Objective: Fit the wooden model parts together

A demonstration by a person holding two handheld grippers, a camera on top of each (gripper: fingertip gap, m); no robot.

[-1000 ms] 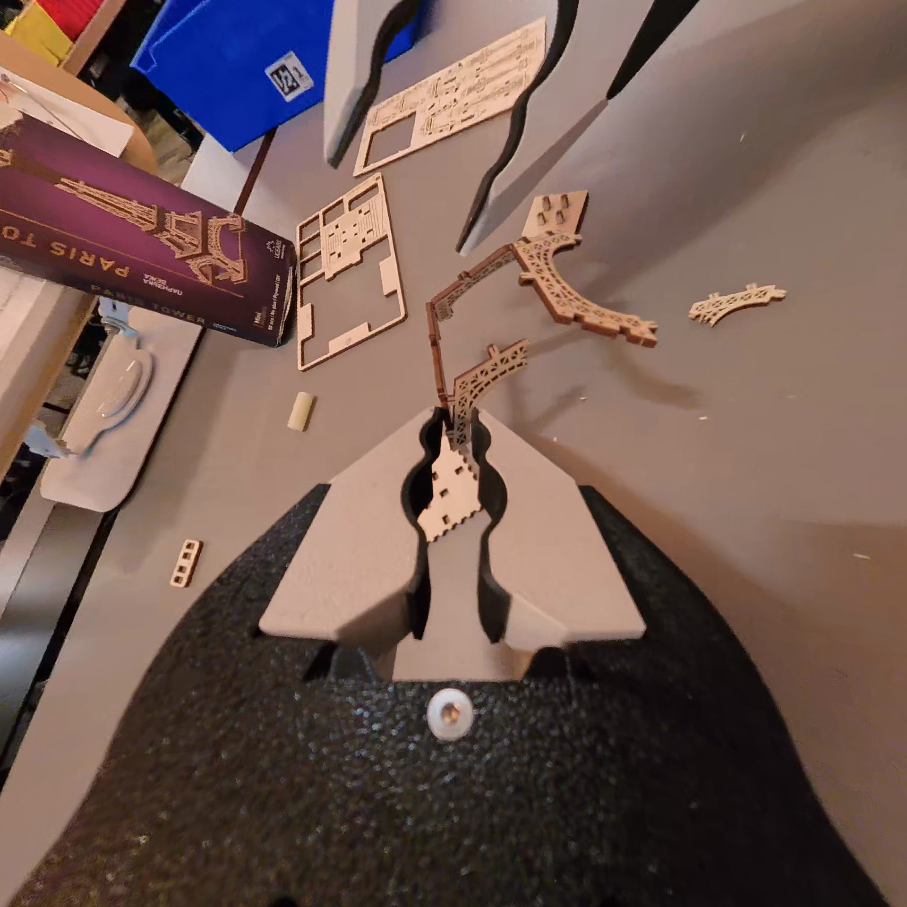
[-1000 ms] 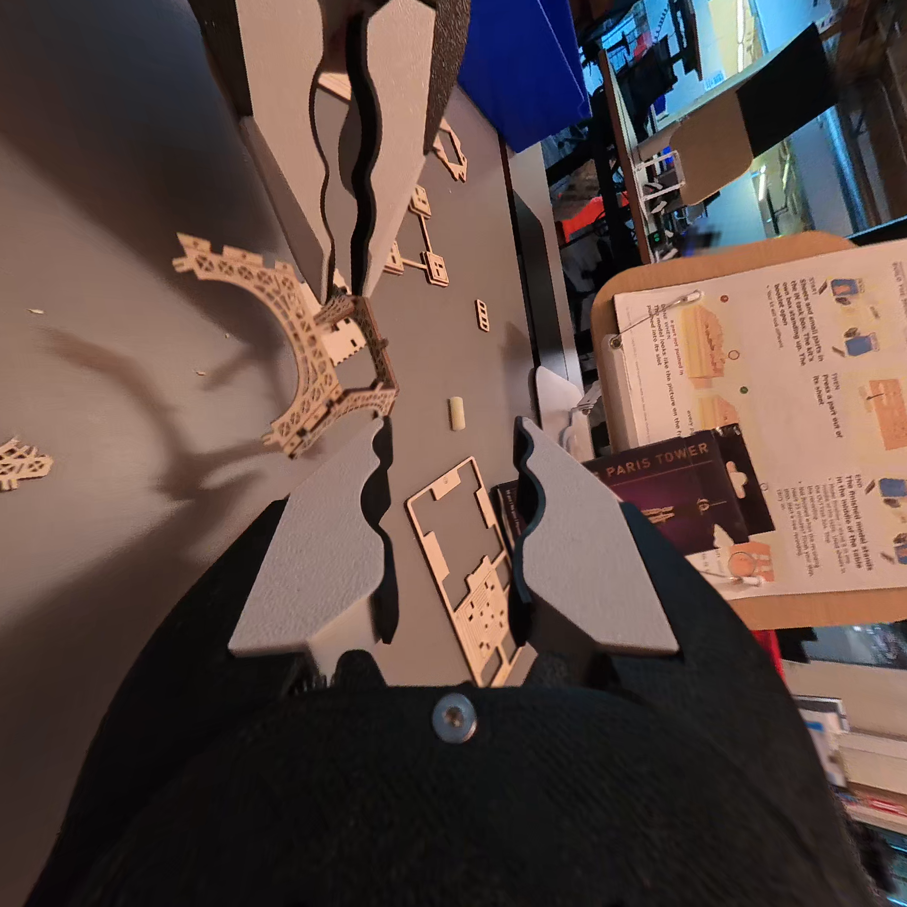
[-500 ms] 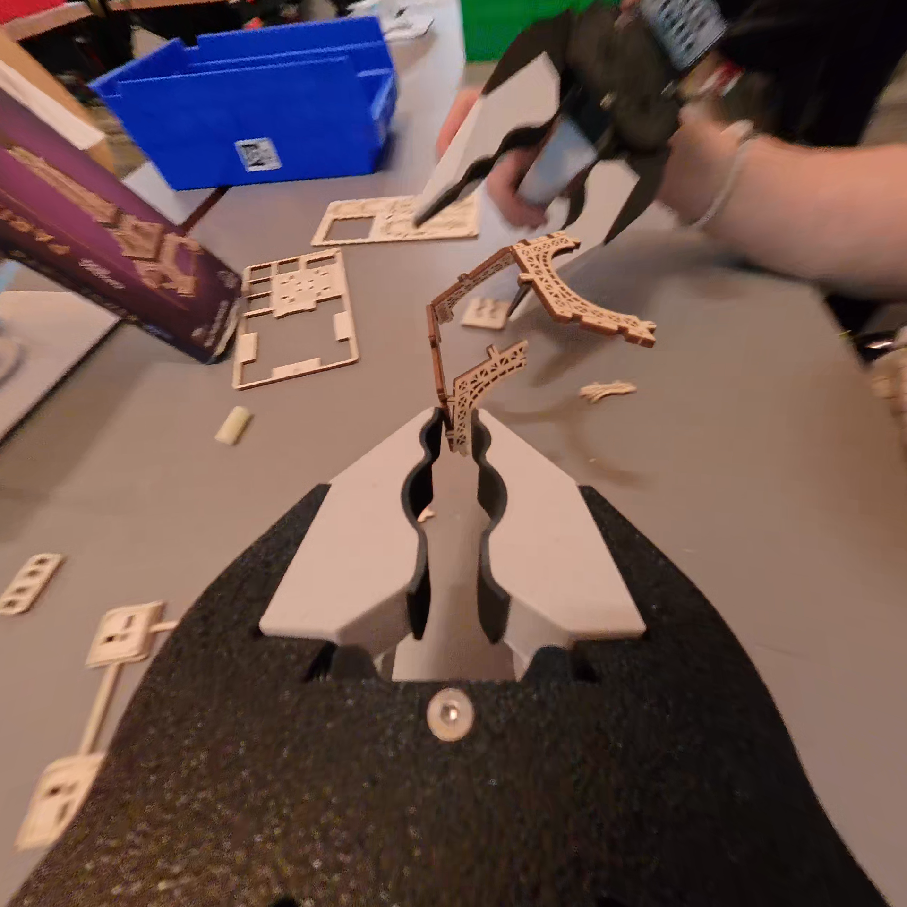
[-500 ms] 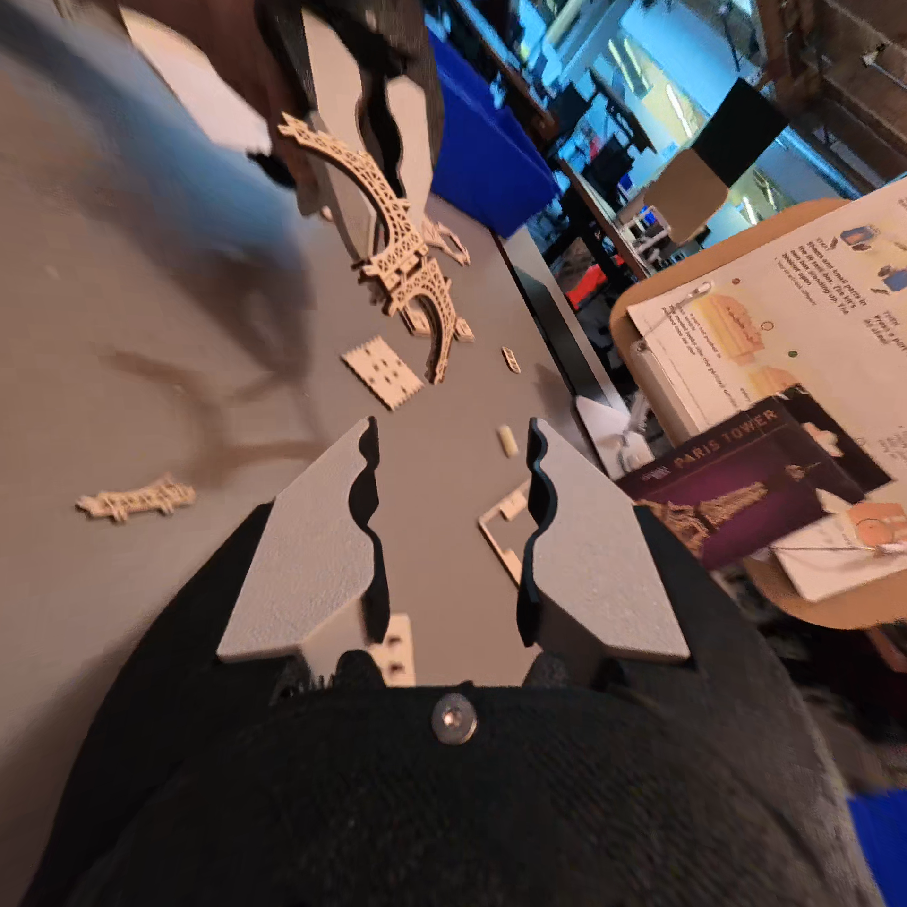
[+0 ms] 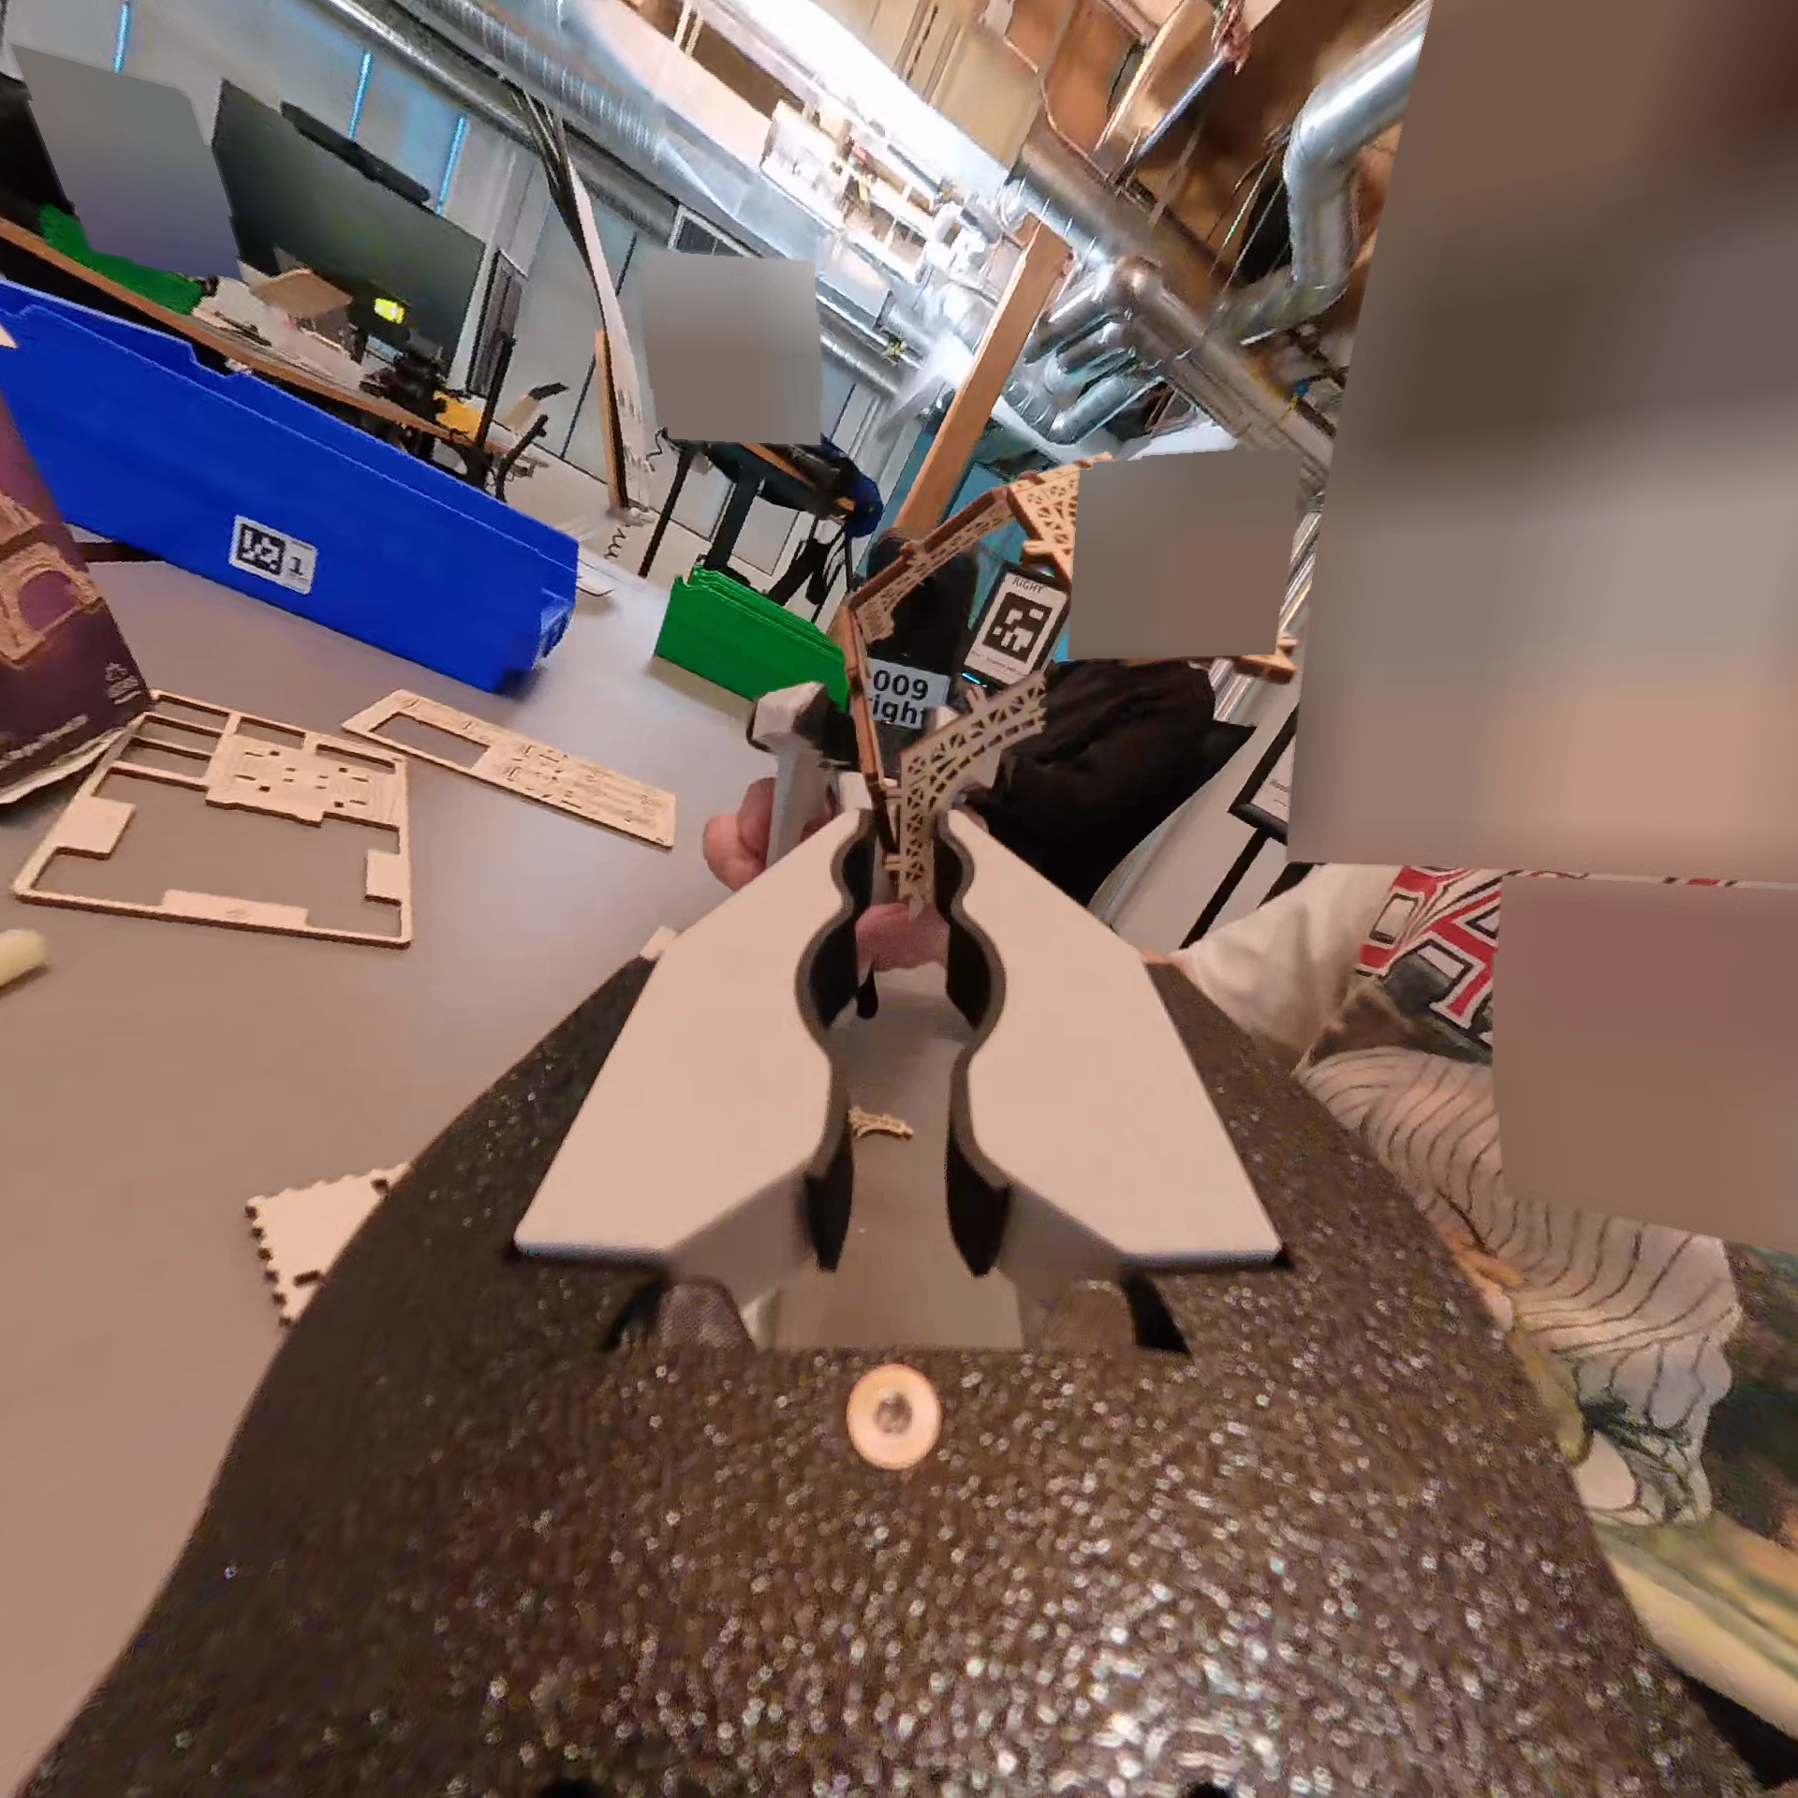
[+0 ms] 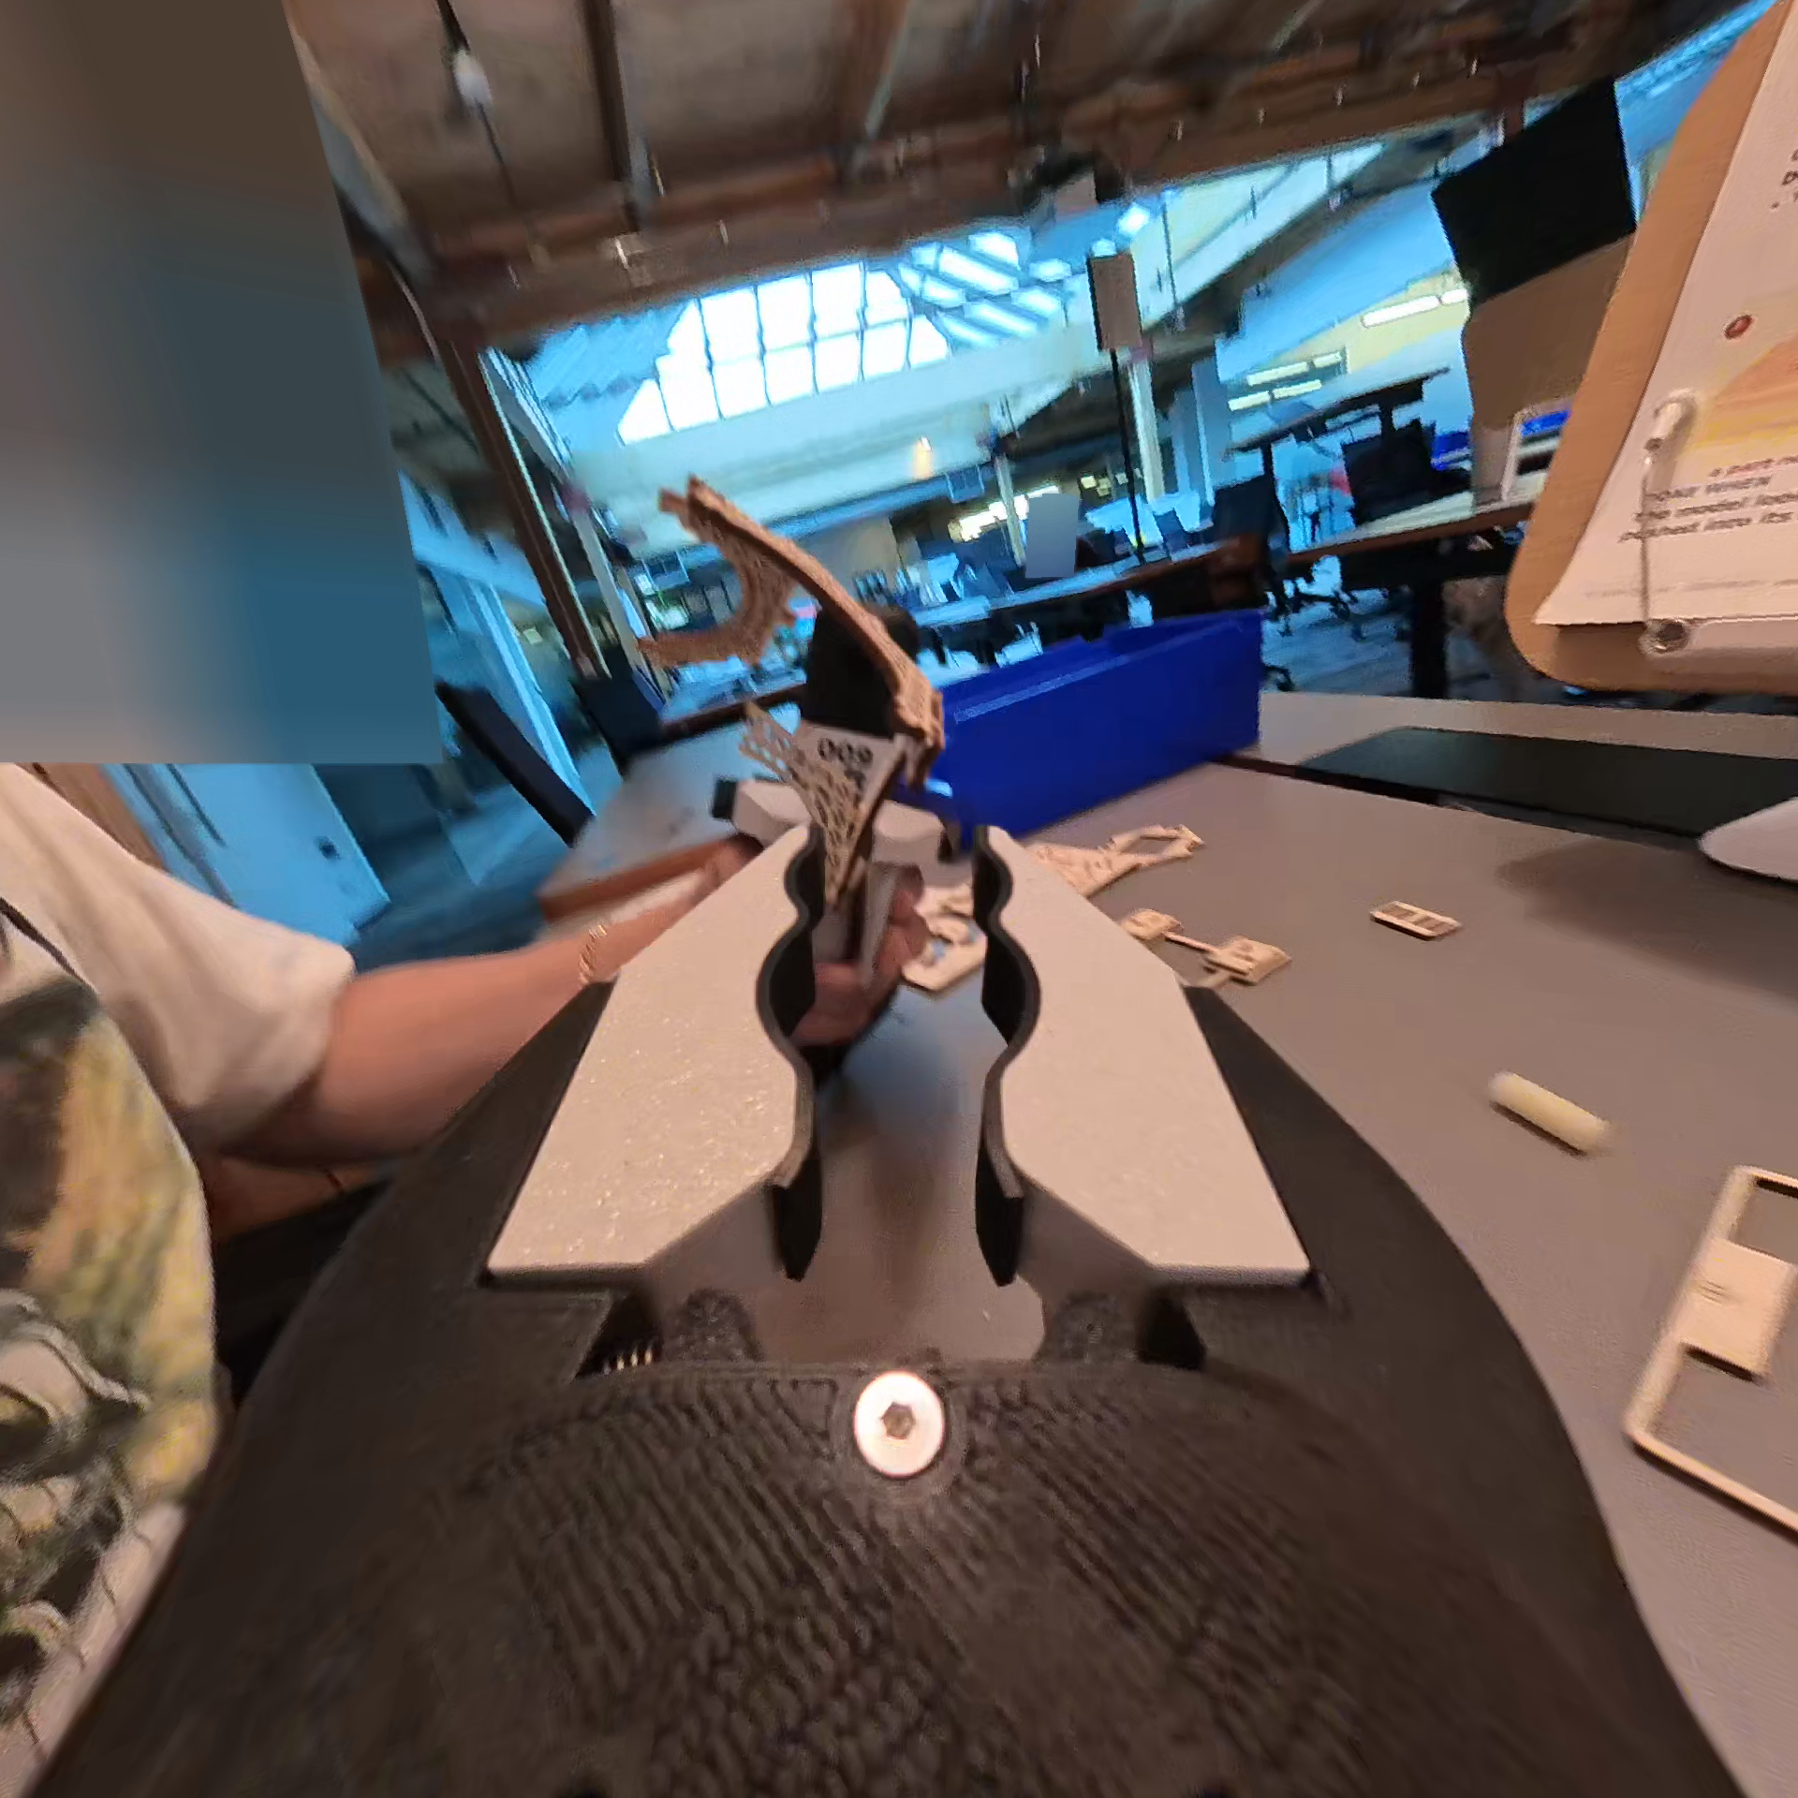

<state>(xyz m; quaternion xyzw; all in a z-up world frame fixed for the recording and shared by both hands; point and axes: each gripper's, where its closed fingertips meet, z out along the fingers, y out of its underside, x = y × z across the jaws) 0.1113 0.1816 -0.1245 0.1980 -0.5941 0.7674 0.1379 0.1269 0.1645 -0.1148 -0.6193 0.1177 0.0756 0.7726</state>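
My left gripper [image 5: 905, 842] is shut on the foot of a wooden lattice arch assembly [image 5: 958, 749] and holds it upright above the grey table [image 5: 545, 973]. The assembly's upper arches [image 5: 1046, 506] reach up and right. My right gripper [image 6: 895, 856] is partly open and empty. It faces the left gripper [image 6: 846, 681] and the assembly [image 6: 827, 623], which stand just beyond its fingertips. It also shows in the left wrist view [image 5: 790, 769], behind the assembly. A small lattice piece [image 5: 881, 1124] and a toothed square plate [image 5: 311, 1236] lie on the table.
Two punched-out wooden sheets [image 5: 243, 827] [image 5: 525, 764] lie at the left, near a purple box [image 5: 49, 632], a blue bin [image 5: 292, 506] and a green bin [image 5: 739, 632]. Loose small parts [image 6: 1206, 949], a white peg [image 6: 1547, 1124], another sheet [image 6: 1722, 1362] and a clipboard [image 6: 1654, 389] are at the right. The tips of both grippers are at nearly the same place. Both grippers' tips are roughly 15 cm from the toothed square plate [image 5: 311, 1236].
Both grippers have tilted up from looking down at the table to about level. The left has lifted the assembly. The right has narrowed its jaws and now faces the assembly.
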